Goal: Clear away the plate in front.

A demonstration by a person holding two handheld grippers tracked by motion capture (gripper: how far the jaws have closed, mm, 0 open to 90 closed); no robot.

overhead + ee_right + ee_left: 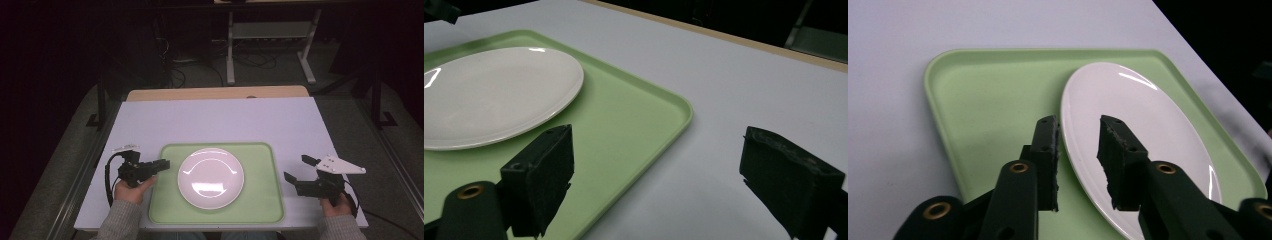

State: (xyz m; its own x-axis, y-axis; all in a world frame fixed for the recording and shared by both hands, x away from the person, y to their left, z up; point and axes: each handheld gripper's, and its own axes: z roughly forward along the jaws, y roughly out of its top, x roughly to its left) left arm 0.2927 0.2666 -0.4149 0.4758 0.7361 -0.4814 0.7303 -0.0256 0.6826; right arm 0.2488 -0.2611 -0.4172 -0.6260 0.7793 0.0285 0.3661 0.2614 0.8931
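Note:
A white round plate [211,177] lies in the middle of a light green tray [260,155] on the table. My left gripper [164,164] is at the tray's left side, pointing right toward the plate. In the left gripper view its jaws stand a little apart, so the left gripper [1079,122] is open; the near rim of the plate [1148,120] runs through the gap, untouched by the pads, over the tray [988,100]. My right gripper [296,168] is wide open and empty just off the tray's right edge. In its own view the right gripper [659,145] straddles the edge of the tray [624,120], with the plate [489,95] farther off.
The tray rests on a white tabletop [215,120] with a wooden strip [215,93] along its far edge. Beyond it, a dark floor holds a metal stand [270,35] and cables. Bare white surface lies behind the tray and on both sides.

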